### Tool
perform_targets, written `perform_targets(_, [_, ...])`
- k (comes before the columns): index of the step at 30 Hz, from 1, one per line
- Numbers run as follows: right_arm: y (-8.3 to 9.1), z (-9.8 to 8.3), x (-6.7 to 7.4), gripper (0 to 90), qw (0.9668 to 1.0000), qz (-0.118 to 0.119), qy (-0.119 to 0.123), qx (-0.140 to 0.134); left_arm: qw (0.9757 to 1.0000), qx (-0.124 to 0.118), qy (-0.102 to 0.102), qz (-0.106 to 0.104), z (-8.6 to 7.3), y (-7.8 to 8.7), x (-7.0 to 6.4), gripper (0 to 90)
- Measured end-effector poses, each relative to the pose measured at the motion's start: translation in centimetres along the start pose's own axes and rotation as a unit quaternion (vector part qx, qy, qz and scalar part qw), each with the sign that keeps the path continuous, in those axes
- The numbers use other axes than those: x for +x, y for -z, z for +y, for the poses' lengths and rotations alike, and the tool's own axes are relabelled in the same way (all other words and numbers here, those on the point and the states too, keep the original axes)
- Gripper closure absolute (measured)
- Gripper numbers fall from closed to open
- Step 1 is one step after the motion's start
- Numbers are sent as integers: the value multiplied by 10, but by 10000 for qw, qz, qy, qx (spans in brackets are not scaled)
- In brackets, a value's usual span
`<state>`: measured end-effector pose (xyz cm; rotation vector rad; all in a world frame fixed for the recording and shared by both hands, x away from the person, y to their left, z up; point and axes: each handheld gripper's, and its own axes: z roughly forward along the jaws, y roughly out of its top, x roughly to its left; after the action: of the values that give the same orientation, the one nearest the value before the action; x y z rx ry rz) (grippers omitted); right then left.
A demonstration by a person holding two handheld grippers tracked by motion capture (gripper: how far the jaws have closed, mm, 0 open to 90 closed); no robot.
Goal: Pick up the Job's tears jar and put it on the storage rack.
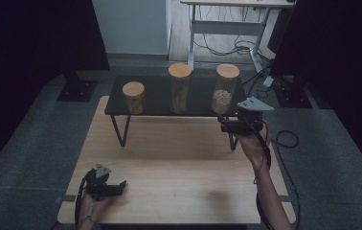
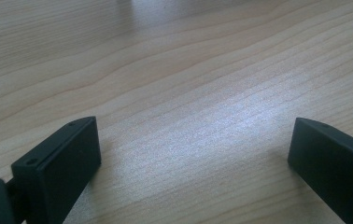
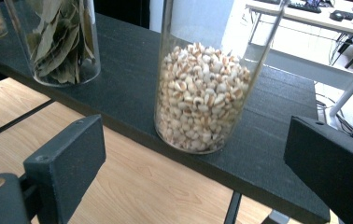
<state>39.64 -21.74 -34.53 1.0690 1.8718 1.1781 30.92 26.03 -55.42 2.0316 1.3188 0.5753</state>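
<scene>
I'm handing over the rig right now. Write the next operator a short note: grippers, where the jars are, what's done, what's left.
Right gripper: open, empty, raised in front of the jar of pale kernels, jaws to either side of it but not touching.
Left gripper: open, empty, low over the wooden table.
Jars: all three stand lidded on the black shelf: kernel jar at its right end, leaf jar in the middle, short jar at the left.
Done: approach to the kernel jar.
Left: probably close on it and lift; no jar is gripped yet.

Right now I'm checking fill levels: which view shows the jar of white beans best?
The right gripper view: the jar of white beans is close, beans distinct. The high view shows it small with its lid.
</scene>
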Motion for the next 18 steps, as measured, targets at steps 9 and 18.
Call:
perform_targets(9, [6, -10, -2, 52, 10000, -5, -29, 9, 10000, -1, 2, -1, 0, 0, 0, 21])
perform_targets(18, [10, -20, 0, 52, 10000, 9, -23, 23, 10000, -12, 4, 1, 0, 0, 0, 21])
